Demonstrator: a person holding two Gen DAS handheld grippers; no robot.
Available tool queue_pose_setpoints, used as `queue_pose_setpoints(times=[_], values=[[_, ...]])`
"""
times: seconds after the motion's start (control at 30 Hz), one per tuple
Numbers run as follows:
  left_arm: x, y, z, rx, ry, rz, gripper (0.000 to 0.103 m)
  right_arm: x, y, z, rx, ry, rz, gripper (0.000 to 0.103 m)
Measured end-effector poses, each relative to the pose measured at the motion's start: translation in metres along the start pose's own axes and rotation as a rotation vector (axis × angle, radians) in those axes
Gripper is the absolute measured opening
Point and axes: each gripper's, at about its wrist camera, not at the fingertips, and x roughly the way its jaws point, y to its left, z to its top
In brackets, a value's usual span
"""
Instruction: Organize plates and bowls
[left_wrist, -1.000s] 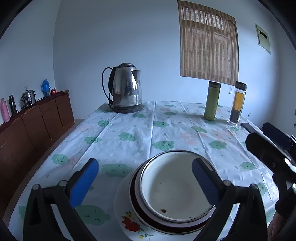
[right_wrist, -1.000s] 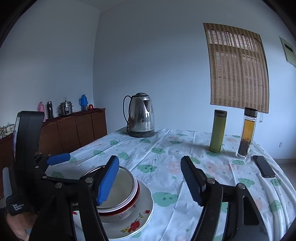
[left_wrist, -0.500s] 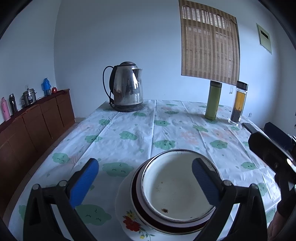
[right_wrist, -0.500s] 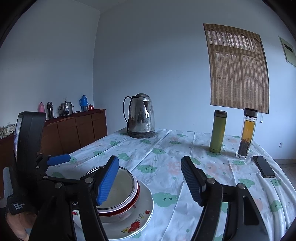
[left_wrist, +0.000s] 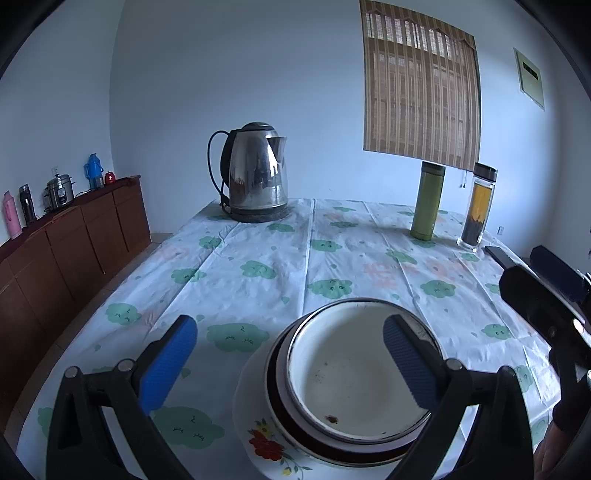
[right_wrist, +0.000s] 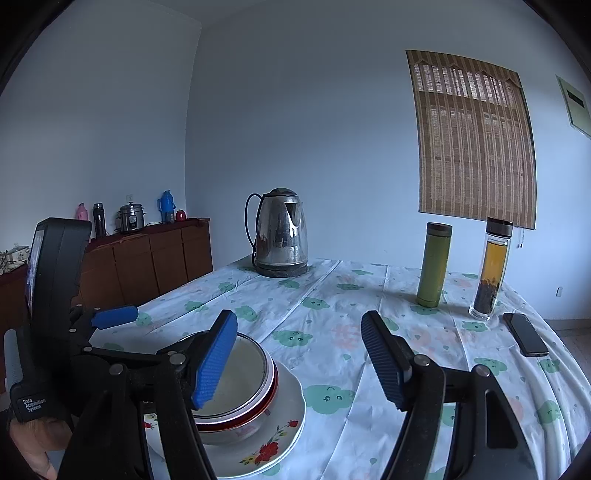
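a: how far along does this look?

b: near the end, i'd judge. at the bottom centre of the left wrist view sits 1 stack: a white bowl (left_wrist: 354, 373) nested in a red-rimmed bowl (left_wrist: 275, 387), both on a flowered plate (left_wrist: 255, 421). in the right wrist view the same stack sits at the lower left of the frame.

a: are the grippers holding any of it?

b: no. the left gripper (left_wrist: 290, 360) has its blue pads spread wide. the right pad hangs over the white bowl's rim in the picture, but whether it touches i cannot tell, and nothing is pinched. the right gripper (right_wrist: 299, 362) is also spread apart, with only tablecloth (right_wrist: 332, 321) between its fingers and the stack off to its left.

a: anything left to gather?

b: i see no other plate or bowl on the table. past the stack, toward the middle and top of the frame, there is a steel kettle (left_wrist: 258, 173), a green flask (left_wrist: 428, 201), a glass tea bottle (left_wrist: 478, 206) and a dark phone (right_wrist: 524, 334) at the right edge. none of those belong to the task.

a: so what remains?

b: maybe just carrying the stack somewhere, if that is wanted. the white bowl has a few dark specks inside, so it looks used.
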Motion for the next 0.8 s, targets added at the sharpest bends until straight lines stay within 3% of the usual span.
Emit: queue_pose_setpoints(times=[0.8], values=[[-0.0052,0.0089,0.0037,-0.035,-0.018,0.016,0.103,-0.0032,0.0054,0.0004,-0.023,-0.024,-0.011,0.072]])
